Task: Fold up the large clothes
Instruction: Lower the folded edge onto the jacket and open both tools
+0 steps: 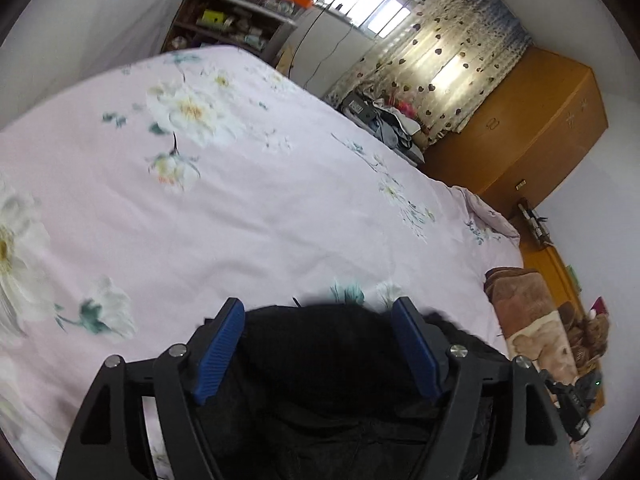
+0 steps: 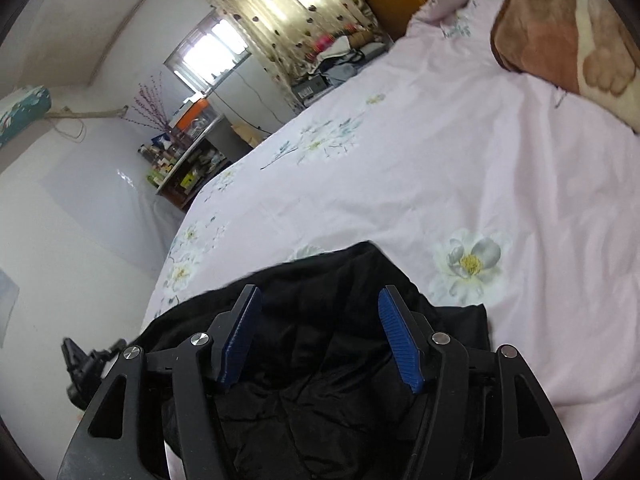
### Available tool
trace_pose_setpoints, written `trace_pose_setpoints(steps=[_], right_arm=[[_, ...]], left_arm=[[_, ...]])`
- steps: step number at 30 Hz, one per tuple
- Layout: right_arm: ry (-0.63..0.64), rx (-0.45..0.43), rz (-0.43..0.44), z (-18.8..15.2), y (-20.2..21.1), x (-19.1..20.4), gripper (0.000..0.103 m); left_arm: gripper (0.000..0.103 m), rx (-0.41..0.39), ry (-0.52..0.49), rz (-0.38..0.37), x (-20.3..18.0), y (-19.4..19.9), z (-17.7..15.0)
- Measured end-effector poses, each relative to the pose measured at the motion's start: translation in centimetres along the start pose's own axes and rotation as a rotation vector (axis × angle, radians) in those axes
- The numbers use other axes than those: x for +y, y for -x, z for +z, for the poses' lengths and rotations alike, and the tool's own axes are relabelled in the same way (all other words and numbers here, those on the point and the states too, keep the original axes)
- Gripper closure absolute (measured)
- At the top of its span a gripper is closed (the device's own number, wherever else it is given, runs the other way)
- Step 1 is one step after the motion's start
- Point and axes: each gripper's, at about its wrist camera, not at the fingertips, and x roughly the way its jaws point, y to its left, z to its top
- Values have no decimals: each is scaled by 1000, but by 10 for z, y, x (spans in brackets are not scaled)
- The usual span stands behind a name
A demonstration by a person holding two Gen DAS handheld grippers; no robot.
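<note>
Right now my black jacket [image 2: 320, 360] lies bunched at the near edge of the bed [image 1: 260, 208], on the pink floral cover. My left tongs [image 1: 318, 346] hang over it with blue pads spread wide, gripping nothing; my right tongs [image 2: 320, 338] are likewise agape above the crumpled cloth. Farther off, a brown blanket [image 2: 560, 28] sits near the headboard.

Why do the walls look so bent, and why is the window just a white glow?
Left wrist view: the fisheye lens curves the bed, the window is blown out, and the black garment between the left tongs loses detail. Right wrist view: same bending, glaring window, smeared garment edge by the right tongs.
</note>
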Motion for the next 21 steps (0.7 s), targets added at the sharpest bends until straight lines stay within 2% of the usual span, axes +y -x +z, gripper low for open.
trace_pose_setpoints(steps=[3,5,9,10,12,13,16,21], right_arm=[[70,-10,-31,-8,1,9,42],[117,5,-53,-17,-4,13,42],[228,103,-53,-47,-33,29,42],[276,127,-72,-56,-44,37,42],[320,151,-121,-65,-65,42,42],[343,153,-178,-66,-78,42,42],[345,171,-283,-62,-111,26,41],[303,168,-361,-60,-138,-3,41]], left_arm=[[24,12,-30,25,-1,1,-3],[24,45,-95,42,-9,-7,-12],[24,167,-277,19,-41,-40,-47],[24,174,-333,23,-51,-49,-56],[24,139,-439,68,-66,-64,-67],[24,122,-471,115,-69,-75,-69],[24,115,-479,205,-60,-108,-65],[21,62,-480,221,-48,-132,-70]])
